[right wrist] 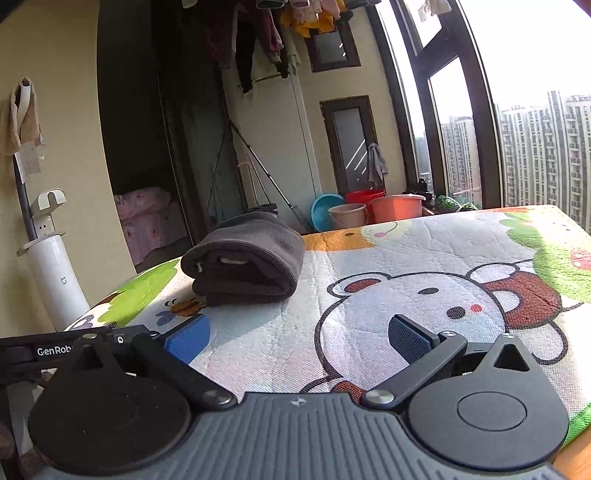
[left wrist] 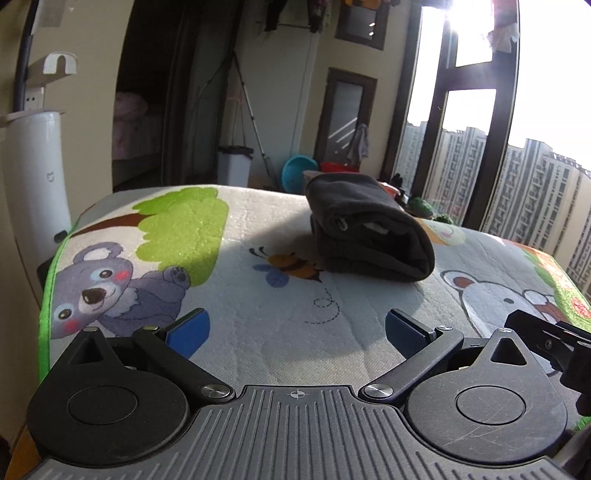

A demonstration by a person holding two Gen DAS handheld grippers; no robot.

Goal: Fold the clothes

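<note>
A dark grey garment (left wrist: 369, 232) lies folded into a thick bundle on the cartoon-animal mat (left wrist: 258, 332), toward its far side. In the right wrist view the same garment (right wrist: 245, 260) sits at the mat's (right wrist: 406, 258) far left. My left gripper (left wrist: 297, 330) hovers over the near part of the mat, open, with nothing between its blue pads, well short of the bundle. My right gripper (right wrist: 299, 338) is also open and empty, near the mat's front, to the right of the bundle. Part of the other gripper's black body (right wrist: 55, 350) shows at the left edge.
A white cylindrical appliance (left wrist: 37, 177) stands left of the mat. Beyond the far edge are coloured basins and buckets (right wrist: 369, 210), a bin (left wrist: 234, 166), mop poles and a dark doorway. Tall windows (right wrist: 517, 110) run along the right. Clothes hang overhead (right wrist: 277, 33).
</note>
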